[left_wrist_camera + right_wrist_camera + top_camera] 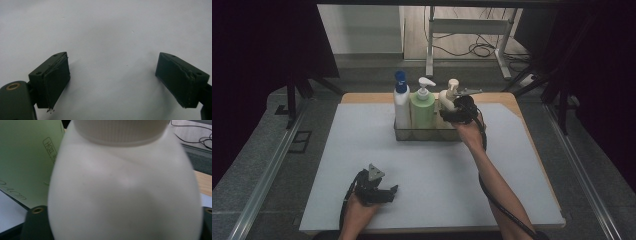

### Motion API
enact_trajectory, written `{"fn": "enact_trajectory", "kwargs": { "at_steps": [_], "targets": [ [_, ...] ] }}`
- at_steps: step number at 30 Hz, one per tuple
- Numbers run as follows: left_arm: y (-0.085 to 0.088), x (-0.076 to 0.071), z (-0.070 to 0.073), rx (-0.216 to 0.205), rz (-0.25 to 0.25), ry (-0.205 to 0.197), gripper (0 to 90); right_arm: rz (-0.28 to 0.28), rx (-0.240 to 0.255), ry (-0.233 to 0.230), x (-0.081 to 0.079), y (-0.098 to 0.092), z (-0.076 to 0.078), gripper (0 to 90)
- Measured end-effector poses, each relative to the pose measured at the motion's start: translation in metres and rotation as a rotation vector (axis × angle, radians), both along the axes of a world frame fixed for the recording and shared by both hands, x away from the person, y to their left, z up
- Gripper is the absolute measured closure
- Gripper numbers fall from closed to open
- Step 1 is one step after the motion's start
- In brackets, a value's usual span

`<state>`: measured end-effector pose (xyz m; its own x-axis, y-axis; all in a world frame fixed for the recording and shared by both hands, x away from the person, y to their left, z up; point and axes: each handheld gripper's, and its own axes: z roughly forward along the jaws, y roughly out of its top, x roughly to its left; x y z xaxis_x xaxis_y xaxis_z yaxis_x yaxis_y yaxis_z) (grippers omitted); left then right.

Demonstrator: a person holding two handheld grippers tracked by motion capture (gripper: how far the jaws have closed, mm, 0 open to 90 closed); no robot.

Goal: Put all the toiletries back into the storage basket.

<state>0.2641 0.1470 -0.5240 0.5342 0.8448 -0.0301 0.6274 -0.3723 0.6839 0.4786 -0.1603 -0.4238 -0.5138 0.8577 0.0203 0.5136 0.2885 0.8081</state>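
Three pump bottles stand in a clear tray (427,135) at the back of the white mat: a white bottle with a blue cap (401,102), a green bottle (422,107) and a cream bottle (446,99). My right gripper (450,114) reaches in from the right and is shut on the cream bottle's body. Up close in the right gripper view, the cream bottle (125,190) hides the jaws, with the green bottle (25,157) beside it. My left gripper (393,194) rests near the mat's front edge, open, with bare mat between its pads (57,77).
The white mat (362,165) covers a wooden table (362,97). A grey floor with metal rails runs along both sides. A desk frame (462,30) and cables (482,49) lie beyond the far edge. The right gripper's cable (502,205) trails along the forearm.
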Motion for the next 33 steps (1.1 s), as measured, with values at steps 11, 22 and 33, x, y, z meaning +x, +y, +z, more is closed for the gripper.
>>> {"fn": "enact_trajectory", "kwargs": {
  "at_steps": [11, 22, 33],
  "targets": [
    [0.000, 0.000, 0.000, -0.003, 0.001, -0.001, 11.9, 0.062, -0.022, -0.030, -0.015, -0.018, 0.004, 19.4],
    [0.000, 0.000, 0.000, -0.001, 0.001, -0.001, 11.9, 0.098, -0.054, -0.013, -0.033, -0.040, 0.007, 19.0],
    [0.000, 0.000, 0.000, -0.001, 0.001, -0.001, 11.9, 0.061, -0.055, 0.043, -0.036, -0.062, 0.003, 53.5]
  ]
}}
